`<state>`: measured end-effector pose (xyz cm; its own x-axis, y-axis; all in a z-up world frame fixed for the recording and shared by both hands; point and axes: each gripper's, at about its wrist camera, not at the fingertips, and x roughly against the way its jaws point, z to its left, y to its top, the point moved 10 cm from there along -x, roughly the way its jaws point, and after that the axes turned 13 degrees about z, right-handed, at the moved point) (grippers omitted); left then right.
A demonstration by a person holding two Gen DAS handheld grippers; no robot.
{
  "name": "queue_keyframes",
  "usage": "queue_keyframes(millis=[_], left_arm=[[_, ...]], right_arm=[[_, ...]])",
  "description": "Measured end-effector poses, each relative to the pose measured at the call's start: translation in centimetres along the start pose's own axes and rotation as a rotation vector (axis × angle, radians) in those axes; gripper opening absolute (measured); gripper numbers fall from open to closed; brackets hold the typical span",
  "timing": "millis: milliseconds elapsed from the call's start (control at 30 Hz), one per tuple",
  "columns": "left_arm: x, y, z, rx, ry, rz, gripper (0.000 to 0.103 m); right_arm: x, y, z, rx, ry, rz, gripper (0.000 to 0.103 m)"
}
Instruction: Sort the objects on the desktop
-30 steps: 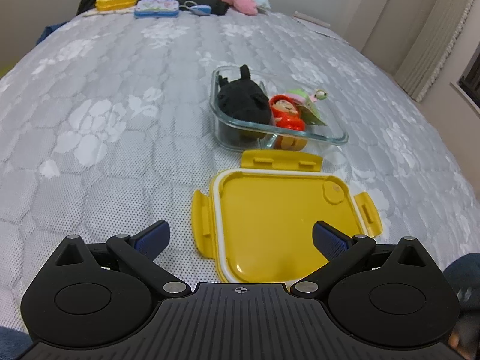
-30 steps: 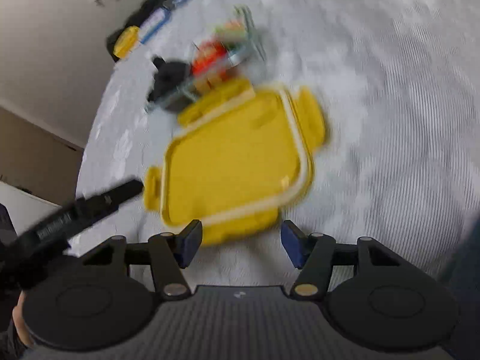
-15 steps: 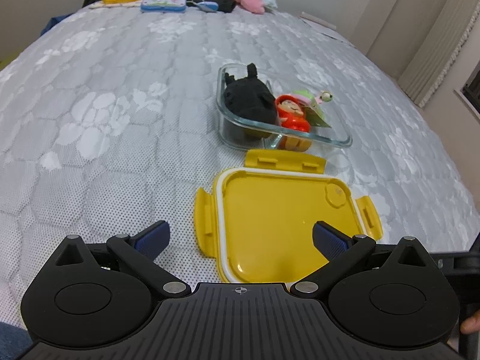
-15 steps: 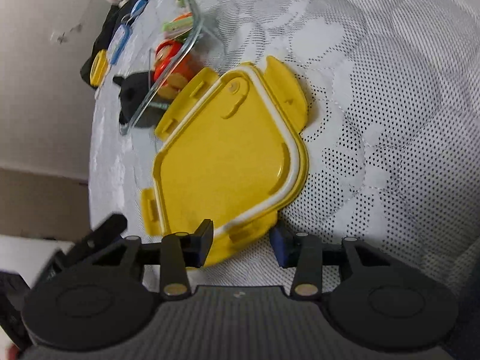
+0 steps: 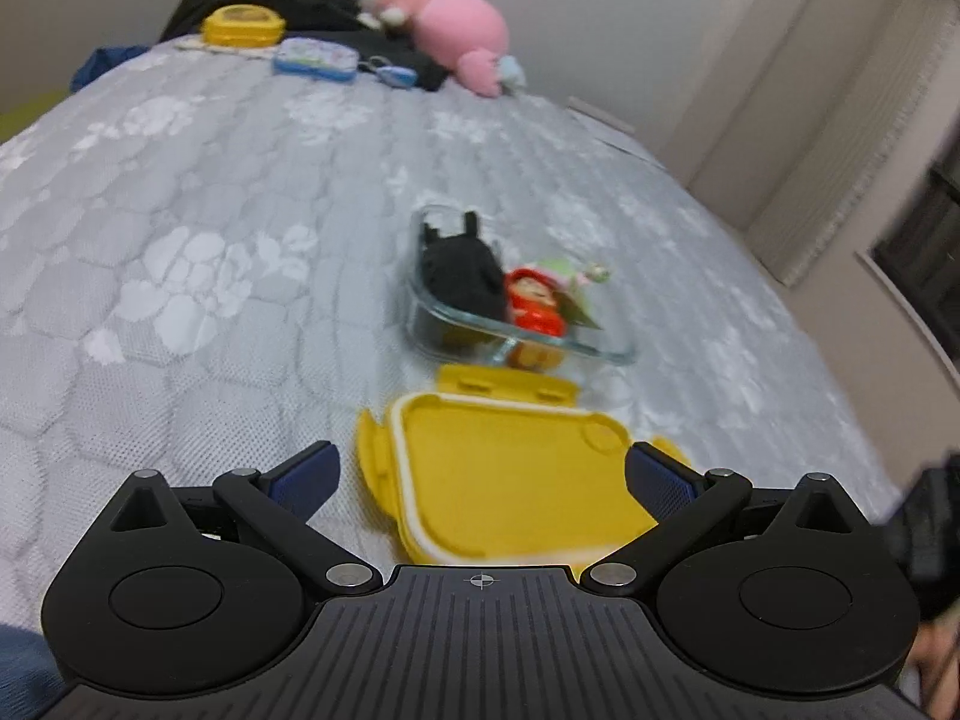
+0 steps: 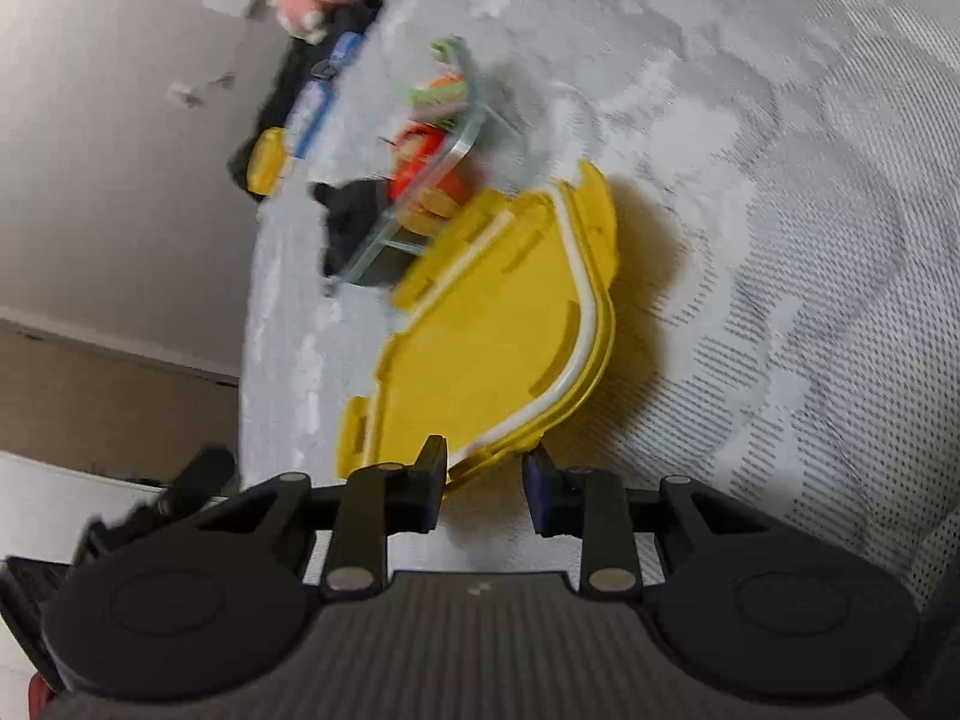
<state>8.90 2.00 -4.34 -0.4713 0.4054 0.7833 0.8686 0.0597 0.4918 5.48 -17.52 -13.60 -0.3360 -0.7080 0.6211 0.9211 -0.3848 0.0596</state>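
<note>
On the grey quilt point(image 5: 180, 210), the left gripper point(image 5: 477, 474) hovers at 6 o'clock, jaws spread wide and empty. Just ahead at 12 lies the yellow lid point(image 5: 510, 468), with the glass box point(image 5: 600, 348) of toys beyond it. The right gripper point(image 6: 485, 480) has its jaws partly open astride the lid's point(image 6: 492, 330) near tab, not clamped.

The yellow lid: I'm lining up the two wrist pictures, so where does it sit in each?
Left wrist: yellow lid lies low in the centre, between the open jaws of the left gripper.
Right wrist: the lid is mid-frame, its near flap between the jaws of the right gripper.
Shared landmark: the glass container of toys just beyond the lid.
</note>
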Motion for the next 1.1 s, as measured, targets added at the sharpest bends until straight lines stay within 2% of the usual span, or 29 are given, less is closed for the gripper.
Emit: queue_keyframes(millis=[200, 367, 600, 767, 867, 1100], left_arm=[[1.8, -0.9, -1.7, -0.181, 0.037, 0.003, 0.103], [-0.4, -0.7, -1.7, -0.185, 0.047, 0.062, 0.103], [-3.8, 2.2, -2.9, -0.279, 0.083, 0.014, 0.103], [-5.3, 3.9, -2.3, -0.248, 0.088, -0.030, 0.103], [-6.1, 4.6, -1.9, -0.234, 0.093, -0.038, 0.103], [-7.6, 5.3, -2.2, -0.278, 0.118, -0.041, 0.103]], right_arm=[[1.2, 1.3, 1.7, 0.000, 0.129, -0.055, 0.038], [1.8, 3.1, 2.6, -0.014, 0.193, -0.076, 0.043], [2.7, 5.7, 3.7, -0.003, 0.250, -0.114, 0.050], [3.1, 7.5, 3.9, -0.002, 0.290, -0.141, 0.053], [3.3, 8.2, 3.8, 0.019, 0.286, -0.163, 0.059], [3.9, 9.0, 3.5, 0.049, 0.283, -0.193, 0.062]])
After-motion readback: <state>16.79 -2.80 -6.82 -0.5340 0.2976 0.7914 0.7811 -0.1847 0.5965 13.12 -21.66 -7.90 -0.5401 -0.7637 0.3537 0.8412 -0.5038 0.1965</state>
